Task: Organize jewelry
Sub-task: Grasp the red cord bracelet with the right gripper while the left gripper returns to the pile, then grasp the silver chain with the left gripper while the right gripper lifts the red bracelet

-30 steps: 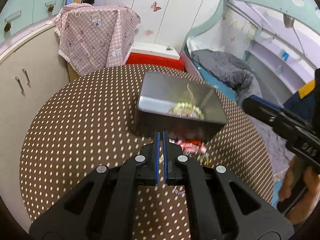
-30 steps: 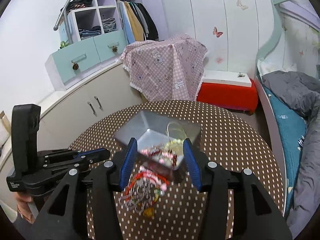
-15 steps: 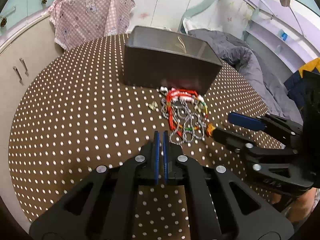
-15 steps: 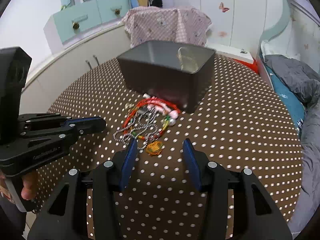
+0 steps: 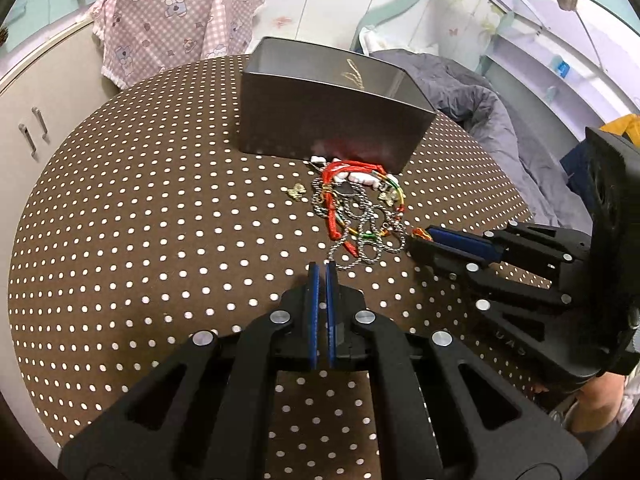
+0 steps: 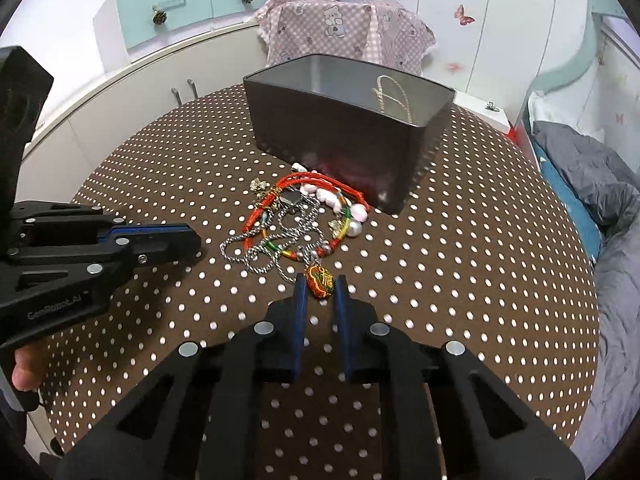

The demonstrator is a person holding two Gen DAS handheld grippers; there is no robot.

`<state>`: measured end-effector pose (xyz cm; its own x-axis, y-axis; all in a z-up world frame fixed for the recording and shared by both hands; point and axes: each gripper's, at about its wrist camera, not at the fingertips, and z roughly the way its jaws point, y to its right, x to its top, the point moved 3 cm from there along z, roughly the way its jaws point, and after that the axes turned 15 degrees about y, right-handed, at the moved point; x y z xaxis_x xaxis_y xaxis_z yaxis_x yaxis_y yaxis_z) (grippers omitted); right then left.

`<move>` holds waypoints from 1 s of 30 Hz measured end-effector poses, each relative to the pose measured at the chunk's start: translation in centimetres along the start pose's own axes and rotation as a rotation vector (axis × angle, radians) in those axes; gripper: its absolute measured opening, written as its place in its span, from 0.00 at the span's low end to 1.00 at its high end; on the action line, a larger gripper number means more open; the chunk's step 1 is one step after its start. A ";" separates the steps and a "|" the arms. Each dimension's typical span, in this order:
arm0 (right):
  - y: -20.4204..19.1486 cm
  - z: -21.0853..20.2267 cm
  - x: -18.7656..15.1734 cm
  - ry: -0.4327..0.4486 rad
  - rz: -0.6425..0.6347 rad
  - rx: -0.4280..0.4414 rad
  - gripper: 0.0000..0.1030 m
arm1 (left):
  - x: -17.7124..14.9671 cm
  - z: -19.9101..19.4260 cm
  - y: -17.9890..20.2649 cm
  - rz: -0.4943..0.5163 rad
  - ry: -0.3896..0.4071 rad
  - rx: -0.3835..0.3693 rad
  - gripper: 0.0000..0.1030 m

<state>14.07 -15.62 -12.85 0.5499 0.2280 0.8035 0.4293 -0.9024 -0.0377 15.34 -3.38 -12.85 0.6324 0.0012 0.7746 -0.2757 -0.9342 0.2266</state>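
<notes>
A tangle of jewelry lies on the dotted table in front of a dark metal box: red cords, silver chains, pink beads, a small gold charm. An orange and green pendant sits between the fingertips of my right gripper, which is narrowly open around it; whether the pads touch it I cannot tell. My left gripper is shut and empty, just short of the chains. The box holds a gold chain against its wall.
The round brown table with white dots drops off at its edges. A pink checked cloth hangs over a cabinet behind. A bed with grey bedding lies to the right. White cupboards stand on the left.
Both grippers came lower and closer to the jewelry pile. My right gripper's jaws narrowed and now sit around the orange pendant. The left gripper stayed shut.
</notes>
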 end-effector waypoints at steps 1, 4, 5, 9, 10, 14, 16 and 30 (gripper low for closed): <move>0.3 -0.4 -0.1 0.006 0.017 0.007 0.12 | 0.0 0.1 0.1 0.001 0.000 -0.004 0.04; 1.1 -1.8 -0.3 0.023 0.048 0.010 0.11 | 0.0 0.3 0.6 0.009 -0.002 -0.012 0.04; 1.4 -2.2 -0.4 0.029 0.063 0.015 0.11 | -0.1 0.3 0.8 0.011 -0.003 -0.017 0.04; 2.1 -4.3 -0.6 0.065 0.117 0.023 0.11 | -0.1 0.5 1.5 0.009 -0.011 -0.052 0.04; 2.4 -4.9 -0.6 0.081 0.135 0.024 0.11 | -0.1 0.5 1.5 0.002 -0.013 -0.063 0.04; 3.3 -7.7 -0.6 0.148 0.190 0.031 0.11 | -0.2 0.7 1.8 -0.003 -0.013 -0.060 0.04; 4.0 -9.0 -0.5 0.188 0.224 0.018 0.07 | -0.3 0.8 2.1 0.004 -0.014 -0.067 0.04; 7.5 -8.2 -3.9 0.113 0.316 -0.060 0.11 | 0.1 1.6 3.3 0.006 -0.010 -0.056 0.04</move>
<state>9.22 -26.29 -11.40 0.5644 -0.1056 0.8187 0.2053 -0.9427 -0.2632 15.67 -7.03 -12.99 0.6381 -0.0079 0.7699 -0.3193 -0.9126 0.2553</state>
